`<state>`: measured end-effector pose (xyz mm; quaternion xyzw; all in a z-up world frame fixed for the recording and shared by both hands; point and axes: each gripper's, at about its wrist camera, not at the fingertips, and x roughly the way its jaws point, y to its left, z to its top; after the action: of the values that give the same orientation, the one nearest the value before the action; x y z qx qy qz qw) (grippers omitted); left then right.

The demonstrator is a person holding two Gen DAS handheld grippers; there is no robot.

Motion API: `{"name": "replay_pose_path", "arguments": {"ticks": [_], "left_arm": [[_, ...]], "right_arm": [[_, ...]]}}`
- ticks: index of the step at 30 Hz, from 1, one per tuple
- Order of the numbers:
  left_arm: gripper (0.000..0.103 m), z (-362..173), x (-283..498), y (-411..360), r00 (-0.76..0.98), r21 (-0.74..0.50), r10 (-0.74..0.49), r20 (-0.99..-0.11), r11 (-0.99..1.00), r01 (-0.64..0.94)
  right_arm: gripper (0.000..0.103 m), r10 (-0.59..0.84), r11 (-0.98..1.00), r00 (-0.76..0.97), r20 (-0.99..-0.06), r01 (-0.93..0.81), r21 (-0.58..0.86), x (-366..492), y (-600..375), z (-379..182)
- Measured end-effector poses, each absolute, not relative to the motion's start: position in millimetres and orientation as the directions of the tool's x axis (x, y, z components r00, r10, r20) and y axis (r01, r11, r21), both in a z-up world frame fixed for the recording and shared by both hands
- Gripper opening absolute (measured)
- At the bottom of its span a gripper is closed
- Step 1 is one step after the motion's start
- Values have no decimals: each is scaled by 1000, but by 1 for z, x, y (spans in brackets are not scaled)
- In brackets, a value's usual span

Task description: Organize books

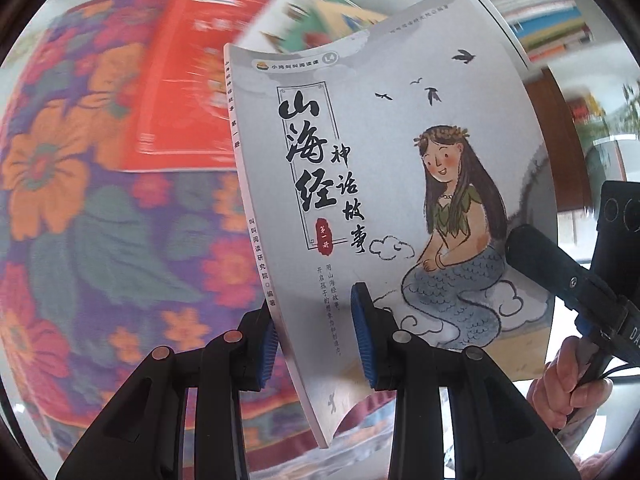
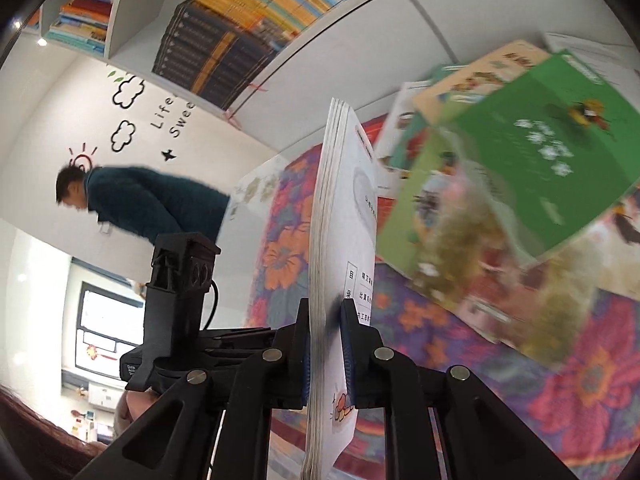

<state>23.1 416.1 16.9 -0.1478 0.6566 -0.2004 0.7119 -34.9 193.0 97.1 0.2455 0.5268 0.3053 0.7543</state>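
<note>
**Two grippers share one grey storybook above a flowered tabletop**

The left gripper [image 1: 316, 336] clamps the lower spine edge of a grey paperback [image 1: 384, 184], its blue pads [image 1: 362, 336] pressed to the front cover and the back. The book is lifted clear of the flowered cloth [image 1: 80, 208] and stands roughly upright, cover curling, its illustration of a long-haired mermaid figure facing the left wrist camera. The right gripper [image 2: 326, 350] bites the same book's opposite, open edge, where the stacked pages [image 2: 324, 216] run between its nearly closed fingers; from the frames it is hard to say how firmly these pads bear on the paper. In the left wrist view that gripper's dark finger [image 1: 548, 256] lies across the cover's right side, with the person's hand [image 1: 568, 384] on the handle below.

Behind the held book, a red book [image 1: 180, 80] lies flat on the cloth toward its far edge. A loose pile topped by a green book [image 2: 532, 152] sprawls near the cloth's far right corner. A wall shelf [image 2: 248, 28] packed with book spines hangs above the table. A bystander in a dark teal top [image 2: 152, 204] stands in the background.
</note>
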Motion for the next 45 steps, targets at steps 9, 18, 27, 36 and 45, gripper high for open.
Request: {"name": "replay_pose_path", "arguments": {"ticks": [9,18,27,36,45], "left_arm": [[31,18,13,502,135,-461,-459,-878,887,14],[31,7,-14,570,217,-407,-378,-900,907,-108],[31,-22,-51,612,202,-372,-332,-921,903,-213],[32,-51,-50,622,175,-333,-294,-940,902,-275],[42,-54,-58,633,183,-307,-258,-949,889,-339]], "right_arm": [[13,770,638,205,-604,-253,727,-12,266,87],[13,828,561,143,-542,-245,791,-5,342,64],[13,852,519,33,-522,-174,837,-15,386,18],[13,815,570,-33,-578,-131,811,-24,404,-19],[12,756,644,-56,-652,-114,757,-28,409,-41]]}}
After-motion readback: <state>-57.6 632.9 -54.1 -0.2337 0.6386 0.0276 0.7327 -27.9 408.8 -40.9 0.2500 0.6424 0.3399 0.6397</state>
